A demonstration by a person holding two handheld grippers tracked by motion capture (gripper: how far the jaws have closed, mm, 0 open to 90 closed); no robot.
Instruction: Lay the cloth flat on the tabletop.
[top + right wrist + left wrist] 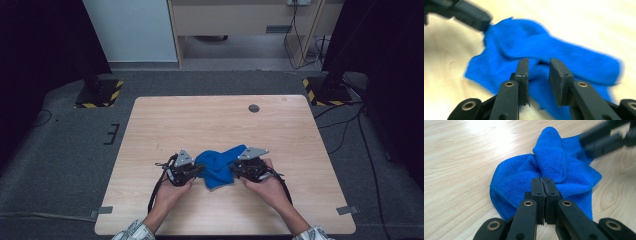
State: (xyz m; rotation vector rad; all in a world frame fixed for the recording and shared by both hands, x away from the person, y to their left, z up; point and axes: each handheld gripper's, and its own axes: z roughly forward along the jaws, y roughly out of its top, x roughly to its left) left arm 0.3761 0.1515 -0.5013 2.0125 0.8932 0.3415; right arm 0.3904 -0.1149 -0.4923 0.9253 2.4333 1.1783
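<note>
Two hands come in low from the table's point(150, 120) near edge, the left gripper point(199, 171) and right gripper point(231, 169) flanking a crumpled blue cloth point(216, 167). Left gripper view: jaws clenched at the cloth's point(524, 177) edge. Right gripper view: jaws parted, cloth point(564, 57) beyond them, unpinched.

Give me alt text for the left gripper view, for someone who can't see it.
The left tool has its two black jaws pressed together at the near edge of a crumpled blue cloth lying on a light wooden table; whether it pinches a fold is hidden. The other tool reaches in, blurred, at upper right over the cloth's far side.
</note>
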